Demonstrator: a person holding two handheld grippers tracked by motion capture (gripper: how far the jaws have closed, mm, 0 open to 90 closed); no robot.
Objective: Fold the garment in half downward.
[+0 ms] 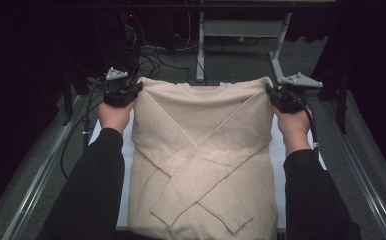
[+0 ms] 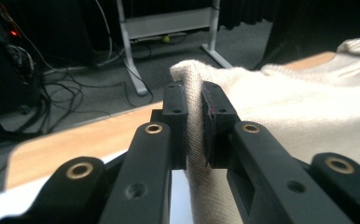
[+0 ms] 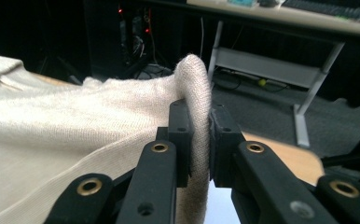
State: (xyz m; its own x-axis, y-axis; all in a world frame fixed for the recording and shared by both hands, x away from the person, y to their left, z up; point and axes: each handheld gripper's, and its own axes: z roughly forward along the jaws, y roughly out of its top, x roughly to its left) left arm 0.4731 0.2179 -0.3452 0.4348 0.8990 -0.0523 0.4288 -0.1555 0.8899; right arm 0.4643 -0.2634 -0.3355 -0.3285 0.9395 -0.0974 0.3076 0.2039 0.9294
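Note:
A cream knitted sweater [image 1: 201,150] lies on the table with both sleeves crossed over its front. My left gripper [image 1: 133,90] is shut on the sweater's far left shoulder corner, and the cream knit [image 2: 194,135] stands pinched between its two black jaws. At the far right shoulder corner my right gripper [image 1: 271,92] is shut the same way, with a fold of the sweater [image 3: 197,126] rising between its jaws. Both corners sit lifted a little off the table.
A white sheet [image 1: 126,150] lies under the sweater on the wooden tabletop [image 2: 75,140]. Metal rails [image 1: 41,170] run along both sides of the table. Beyond the far edge are cables [image 1: 151,55] on the floor and a white desk frame [image 1: 241,30].

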